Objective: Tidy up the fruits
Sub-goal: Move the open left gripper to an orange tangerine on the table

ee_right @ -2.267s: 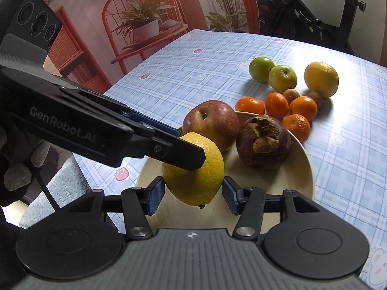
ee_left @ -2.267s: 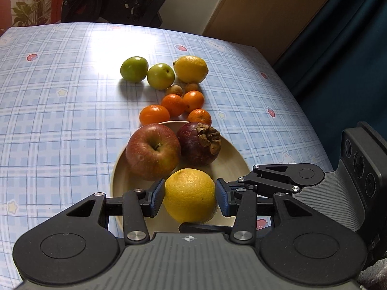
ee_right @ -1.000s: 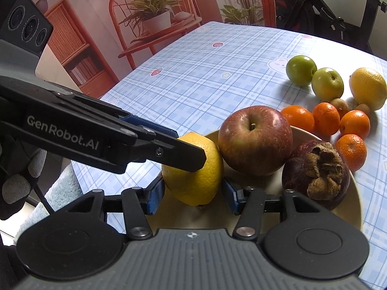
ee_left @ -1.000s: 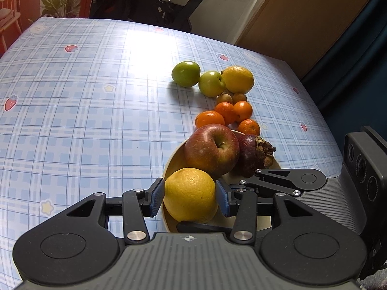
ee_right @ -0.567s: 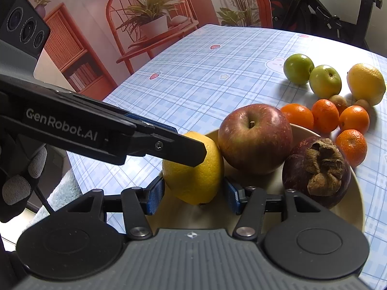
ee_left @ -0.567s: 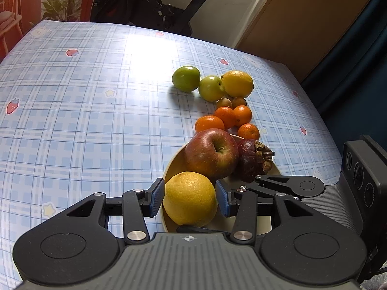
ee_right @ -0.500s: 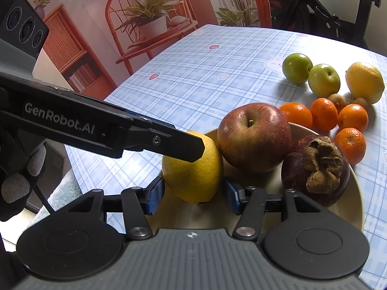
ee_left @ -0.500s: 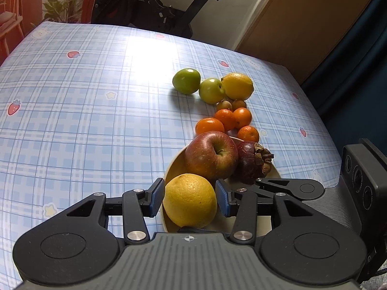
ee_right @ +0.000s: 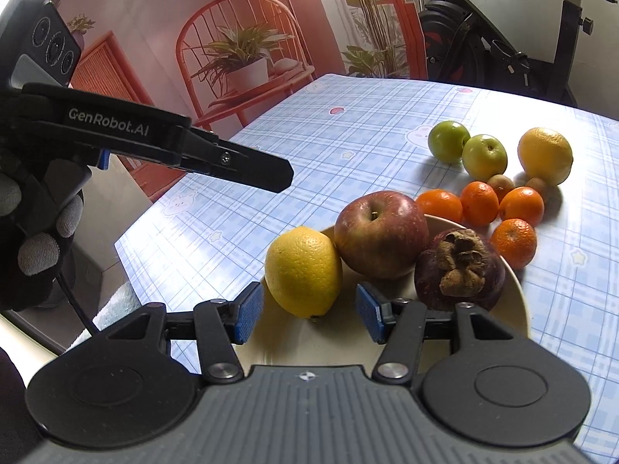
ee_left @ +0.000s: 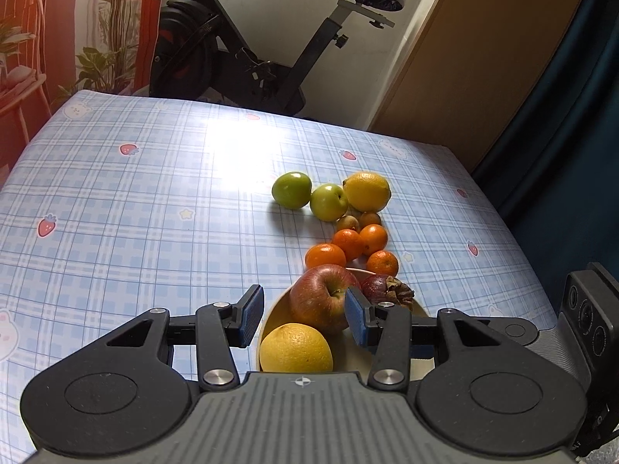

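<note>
plate (ee_left: pixel 271 319): near rim hidden behind lemon (ee_left: pixel 296 348)
mangosteen (ee_left: pixel 381 288): partly hidden beside plate by pad (ee_left: pixel 356 320)

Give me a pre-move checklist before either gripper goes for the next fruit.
1. Lemon set on plate: ok.
2. Left gripper jaws clear of the lemon: ok, nothing between them.
3. Right gripper jaws empty: ok, lemon lies just ahead, untouched.
4. Room left on plate beside red apple and mangosteen: not ok, little bare space.
5. Loose tangerines reachable without bumping the plate: cannot tell.
</note>
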A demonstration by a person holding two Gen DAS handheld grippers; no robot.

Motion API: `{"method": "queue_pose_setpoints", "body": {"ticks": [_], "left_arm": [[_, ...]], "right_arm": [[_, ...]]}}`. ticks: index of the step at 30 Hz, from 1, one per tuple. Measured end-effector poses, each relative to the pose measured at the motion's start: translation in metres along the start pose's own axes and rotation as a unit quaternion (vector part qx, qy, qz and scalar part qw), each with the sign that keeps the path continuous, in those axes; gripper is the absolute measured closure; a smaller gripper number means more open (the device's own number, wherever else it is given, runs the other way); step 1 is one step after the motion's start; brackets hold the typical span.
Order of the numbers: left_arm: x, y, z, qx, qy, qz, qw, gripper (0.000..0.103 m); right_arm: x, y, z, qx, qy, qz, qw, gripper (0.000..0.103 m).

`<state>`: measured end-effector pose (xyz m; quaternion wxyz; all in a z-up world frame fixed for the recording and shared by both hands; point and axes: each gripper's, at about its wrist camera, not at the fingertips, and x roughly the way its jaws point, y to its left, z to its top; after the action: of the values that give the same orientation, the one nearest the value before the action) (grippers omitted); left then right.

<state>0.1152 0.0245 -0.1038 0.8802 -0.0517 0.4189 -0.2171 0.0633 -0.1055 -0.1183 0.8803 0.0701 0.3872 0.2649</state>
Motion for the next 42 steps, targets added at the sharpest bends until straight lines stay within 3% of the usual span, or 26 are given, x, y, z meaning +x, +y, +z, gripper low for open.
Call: {"method": "queue_pose_setpoints", "body": {"ticks": [7,15,26,32,39,42], "left_arm": [[-0.004,-0.018,0.015,0.028,-0.046,0.001,0.9986,0.055],[0.01,-0.033,0.039,0.039,-0.072,0.008,0.9966,0.055],[0.034,-0.036,0.05,0.058,-0.06,0.015,0.9964,0.055],[0.054,-0.029,0.057,0.058,-0.03,0.022,0.9976,0.055],[0.077,-0.023,0.062,0.048,0.006,0.014,0.9987,0.056],[0.083,-0.018,0.06,0.05,0.02,0.013,0.9984,0.056]], "right_arm": [[-0.038,-0.028,0.008,0.012,-0.057,-0.049,0.997,0.046],[-0.05,-0.069,0.018,0.023,-0.071,-0.096,0.993,0.046],[-0.038,-0.103,0.019,0.038,-0.065,-0.11,0.991,0.046],[-0.029,-0.114,0.022,0.035,-0.056,-0.13,0.989,0.047],[-0.026,-0.127,0.023,0.048,-0.044,-0.143,0.988,0.057],[-0.02,-0.132,0.022,0.067,-0.034,-0.123,0.99,0.064]]}}
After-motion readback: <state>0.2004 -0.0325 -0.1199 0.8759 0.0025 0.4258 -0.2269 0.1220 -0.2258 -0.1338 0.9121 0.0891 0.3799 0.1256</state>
